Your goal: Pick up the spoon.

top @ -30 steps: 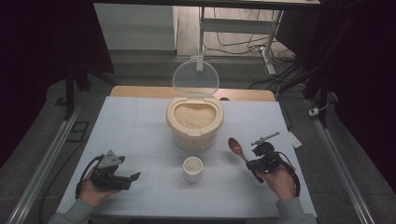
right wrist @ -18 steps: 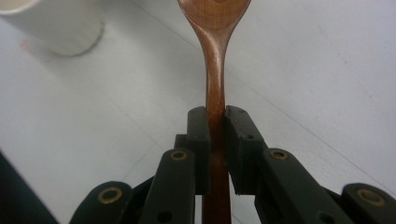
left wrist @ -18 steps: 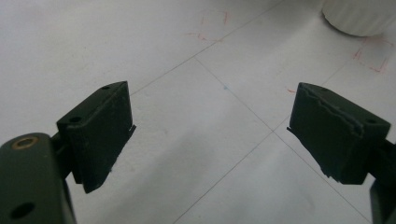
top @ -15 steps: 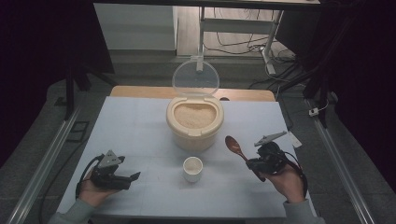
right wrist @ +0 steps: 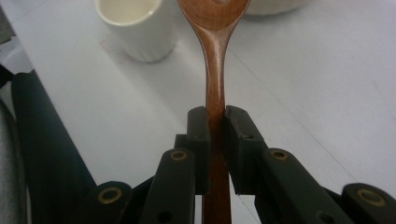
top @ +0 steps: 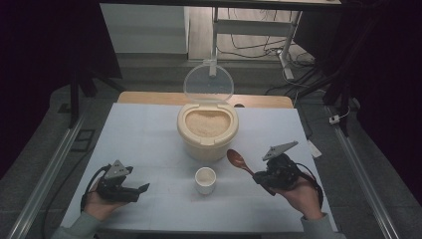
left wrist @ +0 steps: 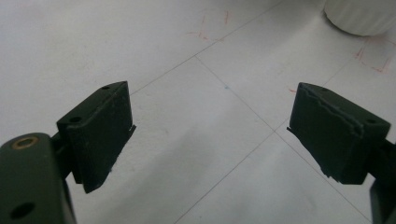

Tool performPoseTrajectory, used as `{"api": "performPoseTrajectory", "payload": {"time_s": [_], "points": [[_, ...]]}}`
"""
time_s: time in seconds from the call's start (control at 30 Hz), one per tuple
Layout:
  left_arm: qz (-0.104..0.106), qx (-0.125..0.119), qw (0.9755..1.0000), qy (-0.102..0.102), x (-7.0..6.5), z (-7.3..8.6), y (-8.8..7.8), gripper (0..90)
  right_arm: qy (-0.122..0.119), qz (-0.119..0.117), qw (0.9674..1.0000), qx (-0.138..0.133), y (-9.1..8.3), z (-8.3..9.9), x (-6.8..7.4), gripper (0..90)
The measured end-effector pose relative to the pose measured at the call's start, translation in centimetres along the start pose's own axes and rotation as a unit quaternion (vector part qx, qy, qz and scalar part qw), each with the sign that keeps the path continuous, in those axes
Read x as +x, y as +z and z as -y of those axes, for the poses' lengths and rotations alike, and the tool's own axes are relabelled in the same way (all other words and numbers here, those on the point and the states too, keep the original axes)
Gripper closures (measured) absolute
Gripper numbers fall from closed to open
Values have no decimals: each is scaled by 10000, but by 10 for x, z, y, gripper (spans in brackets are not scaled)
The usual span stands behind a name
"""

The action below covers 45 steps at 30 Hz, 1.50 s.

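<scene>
A brown wooden spoon [top: 238,160] [right wrist: 215,56] is clamped by its handle in my right gripper [top: 259,177] [right wrist: 215,126], which is shut on it and held above the table at the right. The spoon's bowl points up and left toward a cream container of rice [top: 207,128] with its clear lid [top: 208,82] standing open. A small white cup [top: 205,179] [right wrist: 135,23] stands in front of the container. My left gripper [top: 139,191] [left wrist: 210,135] rests at the near left of the table, open, with nothing between its pads.
The white table top [top: 144,139] carries thin pencil lines and red marks [left wrist: 205,30]. A white cup's base [left wrist: 362,16] shows at the far corner of the left gripper view. A small white tag [top: 314,148] lies at the right edge. Metal rails run along both sides.
My right gripper has risen with the spoon and drifted a little back and right; the spoon's bowl now sits higher, nearer the container. The left gripper has stayed put.
</scene>
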<state>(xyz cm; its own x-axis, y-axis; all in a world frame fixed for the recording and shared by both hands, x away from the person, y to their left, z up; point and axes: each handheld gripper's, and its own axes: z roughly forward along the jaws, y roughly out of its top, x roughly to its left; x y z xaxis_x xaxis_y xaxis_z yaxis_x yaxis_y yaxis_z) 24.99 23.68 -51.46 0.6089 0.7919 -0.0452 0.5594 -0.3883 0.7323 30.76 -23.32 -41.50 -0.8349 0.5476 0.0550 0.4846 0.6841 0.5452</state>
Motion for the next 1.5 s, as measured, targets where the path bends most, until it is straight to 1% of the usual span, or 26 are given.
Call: {"api": "performPoseTrajectory", "payload": {"time_s": [0.03,0.1,0.13,0.4,0.43,0.47,0.53,0.57,0.6,0.63,0.67,0.8,0.83,0.9,0.93,1.0,1.03,1.07,1.13,1.17,1.2,1.27,1.3,1.37,1.43,1.5], "points": [[-1,5,10000,2,0,0,0,130,-67,-69,10000,6,2,-3,3,798],[-4,6,10000,1,0,0,0,130,-135,-115,9998,10,5,-6,5,798],[-7,6,10000,0,0,0,0,130,-135,-115,9998,10,5,-6,5,798],[-7,17,10000,1,0,0,1,130,-567,-231,9981,81,13,-17,18,798],[-5,18,10000,1,0,0,1,130,-567,-231,9981,81,13,-17,18,798],[-1,16,10000,1,-1,0,1,130,-678,-248,9974,72,13,-21,20,798],[-7,23,10000,16,-1,0,1,130,-728,-261,9970,66,13,-23,22,798],[-1,24,10000,18,-1,0,1,130,-884,-278,9957,62,14,-27,26,798],[0,24,10000,17,-1,0,1,130,-884,-278,9957,62,14,-27,26,798],[3,24,10000,16,-1,0,0,131,-1027,-256,9944,84,15,-32,30,798],[4,21,10000,12,-1,0,0,131,-1027,-256,9944,84,15,-32,30,798],[13,14,10000,-2,-1,-1,0,131,-1236,-259,9919,106,17,-41,37,798],[14,16,10000,-2,-1,-1,0,130,-1296,-275,9911,115,19,-46,38,797],[9,19,10000,5,-1,-1,0,131,-1332,-286,9906,138,20,-49,39,797],[12,16,10000,5,-1,-1,0,131,-1434,-272,9891,176,23,-55,41,797],[19,21,10000,10,-1,-1,0,130,-1537,-290,9875,197,25,-60,45,797],[20,22,10000,10,-1,-1,1,130,-1537,-290,9875,197,25,-60,45,797],[26,12,10000,0,-1,-1,0,130,-1633,-336,9858,191,28,-65,50,797],[29,8,10000,-2,-1,-1,0,130,-1718,-370,9842,224,32,-69,55,797],[29,8,10000,-2,-1,-1,0,130,-1718,-370,9842,224,32,-69,55,797],[29,10,10000,1,-1,-1,0,131,-1785,-412,9828,244,37,-73,58,797],[28,10,10000,3,-1,-1,0,131,-1808,-416,9823,272,40,-74,60,797],[32,3,10000,-7,-1,-1,0,131,-1902,-441,9803,310,45,-77,63,797],[33,-4,10000,-8,-1,-1,0,131,-1969,-482,9787,324,50,-79,65,797],[32,-12,10000,-2,-1,-1,-1,132,-1987,-487,9782,356,52,-79,66,797],[34,-28,10000,11,-2,-2,-1,133,-2057,-514,9765,380,57,-79,67,797]]}}
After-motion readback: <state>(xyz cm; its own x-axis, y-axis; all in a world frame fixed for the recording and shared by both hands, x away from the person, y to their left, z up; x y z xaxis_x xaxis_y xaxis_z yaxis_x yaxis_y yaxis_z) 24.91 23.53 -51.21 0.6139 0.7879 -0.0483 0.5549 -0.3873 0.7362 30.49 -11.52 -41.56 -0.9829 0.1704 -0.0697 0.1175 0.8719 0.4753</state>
